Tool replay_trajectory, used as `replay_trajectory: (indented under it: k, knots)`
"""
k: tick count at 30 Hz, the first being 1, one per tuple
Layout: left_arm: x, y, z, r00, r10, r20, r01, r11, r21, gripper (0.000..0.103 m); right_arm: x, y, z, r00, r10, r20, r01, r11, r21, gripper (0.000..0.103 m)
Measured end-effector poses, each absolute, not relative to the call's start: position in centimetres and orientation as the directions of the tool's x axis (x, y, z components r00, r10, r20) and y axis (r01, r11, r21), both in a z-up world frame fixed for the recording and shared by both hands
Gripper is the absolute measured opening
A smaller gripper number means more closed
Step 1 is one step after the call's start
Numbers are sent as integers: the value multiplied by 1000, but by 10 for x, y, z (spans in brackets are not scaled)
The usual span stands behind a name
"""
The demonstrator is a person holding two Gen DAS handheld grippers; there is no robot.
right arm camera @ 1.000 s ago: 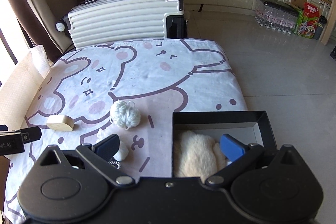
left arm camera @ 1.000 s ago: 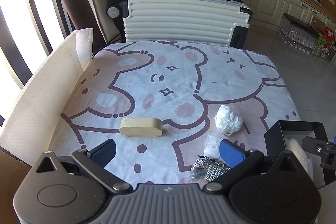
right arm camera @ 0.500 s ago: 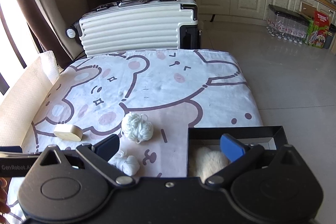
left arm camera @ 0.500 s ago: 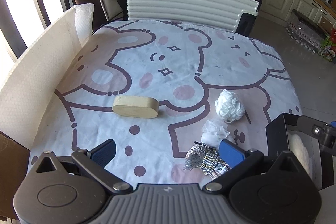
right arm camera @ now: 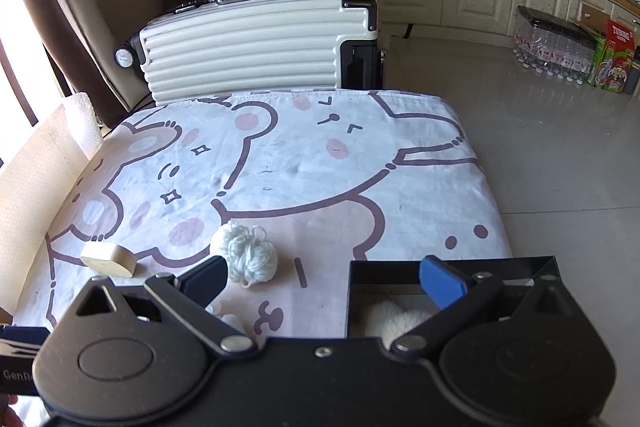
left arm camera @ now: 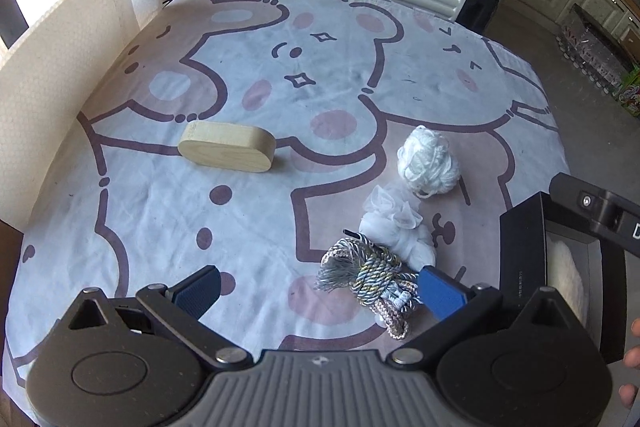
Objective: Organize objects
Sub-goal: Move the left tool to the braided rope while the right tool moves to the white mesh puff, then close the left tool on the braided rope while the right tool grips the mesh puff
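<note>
Black tongs (left arm camera: 318,285) with blue pads (left arm camera: 442,291)

Left gripper (left arm camera: 316,285) now lower and closer over the twisted cord bundle (left arm camera: 366,277) — its right finger pad (left arm camera: 442,293) right against the bundle. Right gripper (right arm camera: 324,281) drawn back from the black box (right arm camera: 448,273) — less of the fluffy item inside showing.

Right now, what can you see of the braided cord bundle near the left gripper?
The cord bundle is a loose tangle of twisted cords, grey-blue, gold and pinkish-white, with a frayed tassel end toward the left. It lies flat on the printed cloth, its far side against the white mesh puff. The left gripper is open; the right blue finger pad meets or overlaps the bundle's edge.
</note>
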State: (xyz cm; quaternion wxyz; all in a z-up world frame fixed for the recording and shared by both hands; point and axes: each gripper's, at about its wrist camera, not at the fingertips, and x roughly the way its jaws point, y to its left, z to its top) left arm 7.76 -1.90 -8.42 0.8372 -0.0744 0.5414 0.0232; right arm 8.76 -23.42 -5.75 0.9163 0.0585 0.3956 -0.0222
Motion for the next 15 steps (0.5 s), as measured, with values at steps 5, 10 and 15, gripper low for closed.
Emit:
replay_trajectory:
  k: [5, 10, 15]
  knots:
    - [85, -14, -101, 379, -58, -923, -231, 960, -156, 103, 98, -241, -66, 678, 4, -735, 94, 991, 92, 103]
    - [92, -16, -119, 347, -58, -936, -301, 938, -170, 96, 107, -241, -74, 665, 4, -747, 84, 993, 81, 103]
    - [97, -15, -136, 319, -106, -942, -381, 895, -230, 87, 116, -238, -79, 645, 24, -764, 45, 997, 69, 103]
